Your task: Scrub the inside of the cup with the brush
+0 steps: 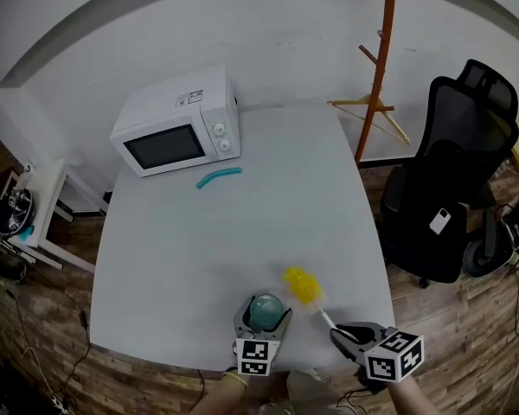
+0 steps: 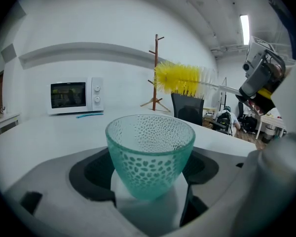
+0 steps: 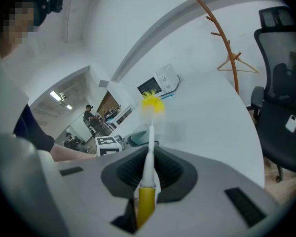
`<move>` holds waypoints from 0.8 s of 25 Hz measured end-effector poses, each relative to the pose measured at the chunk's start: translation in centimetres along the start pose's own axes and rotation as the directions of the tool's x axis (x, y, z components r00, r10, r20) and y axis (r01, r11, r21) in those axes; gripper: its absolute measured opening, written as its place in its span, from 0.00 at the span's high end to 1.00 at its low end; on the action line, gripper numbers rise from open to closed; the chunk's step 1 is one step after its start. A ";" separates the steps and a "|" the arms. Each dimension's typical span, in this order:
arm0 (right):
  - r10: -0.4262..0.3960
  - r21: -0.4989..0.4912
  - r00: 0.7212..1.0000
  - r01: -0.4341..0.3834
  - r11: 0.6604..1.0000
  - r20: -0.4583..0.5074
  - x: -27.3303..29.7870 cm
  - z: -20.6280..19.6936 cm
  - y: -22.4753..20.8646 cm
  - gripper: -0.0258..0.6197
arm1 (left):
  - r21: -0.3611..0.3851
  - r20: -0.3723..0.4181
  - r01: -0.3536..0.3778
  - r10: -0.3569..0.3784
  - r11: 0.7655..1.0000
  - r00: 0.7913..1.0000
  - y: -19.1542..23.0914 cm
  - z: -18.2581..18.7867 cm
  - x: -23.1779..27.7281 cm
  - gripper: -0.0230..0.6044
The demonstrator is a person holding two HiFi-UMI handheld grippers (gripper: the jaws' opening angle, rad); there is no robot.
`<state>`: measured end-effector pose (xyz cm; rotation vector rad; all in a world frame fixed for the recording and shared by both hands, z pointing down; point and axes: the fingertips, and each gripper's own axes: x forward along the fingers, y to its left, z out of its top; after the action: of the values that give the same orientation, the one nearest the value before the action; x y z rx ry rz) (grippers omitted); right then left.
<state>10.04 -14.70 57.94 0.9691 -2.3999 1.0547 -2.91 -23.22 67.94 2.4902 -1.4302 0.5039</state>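
1. The person's arms are cut off by the bottom edge of the head view, so only the two tools and a bit of sleeve show.
2. The left gripper [image 1: 262, 320] is clamped on the lower part of the cup [image 2: 150, 152], a teal glass one with a dimpled pattern. It stands upright with its mouth up, over the near edge of the table [image 1: 242, 232]. The cup's base is hidden behind the jaws, and I cannot tell whether it rests on the tabletop.
3. The right gripper [image 1: 350, 334] is closed on the handle of the brush [image 1: 304, 286]. The handle's yellow end sits deep between the jaws, and the white shaft points out ahead.
4. The yellow bristles are outside the cup, just right of its rim and above it. They are blurred in the right gripper view.
5. Each marker cube [image 1: 395, 356] carries black-and-white squares and no readable words.
6. Farther back on the table lies a blue strip [image 1: 219, 177], curved, just in front of the white microwave [image 1: 177, 122]. The microwave's top sticker is too small to read.
7. Beyond the table's right corner stand an orange coat stand [image 1: 376, 67], a wooden hanger [image 1: 372, 111] and a black office chair [image 1: 441, 188].
8. A white side table [image 1: 43, 197] is at the left, partly cut off.
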 end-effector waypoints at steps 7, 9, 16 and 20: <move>-0.022 0.016 0.999 0.022 1.000 0.050 -0.5 -2.0 2.9 0.89 | -0.025 -0.006 0.023 -0.024 0.999 1.000 -0.3 -0.4 -2.1 0.32; -0.037 0.001 0.997 0.037 0.999 0.071 -1.1 -2.7 4.3 0.89 | -0.017 -0.013 0.028 -0.029 0.999 1.000 -0.6 -0.8 -3.9 0.32; -0.115 -0.033 0.982 0.121 0.992 0.147 -2.7 -5.6 9.1 0.89 | -0.027 0.012 0.079 -0.079 0.996 0.997 -2.9 -0.4 -12.2 0.32; -0.125 -0.038 0.977 0.133 0.990 0.171 -2.6 -7.4 12.5 0.89 | -0.019 0.060 0.067 -0.066 0.998 0.996 -3.3 0.1 -17.6 0.43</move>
<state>3.37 -1.85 55.03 1.2225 -2.4433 0.8955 -8.21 -7.69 60.67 2.5463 -1.3607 0.4032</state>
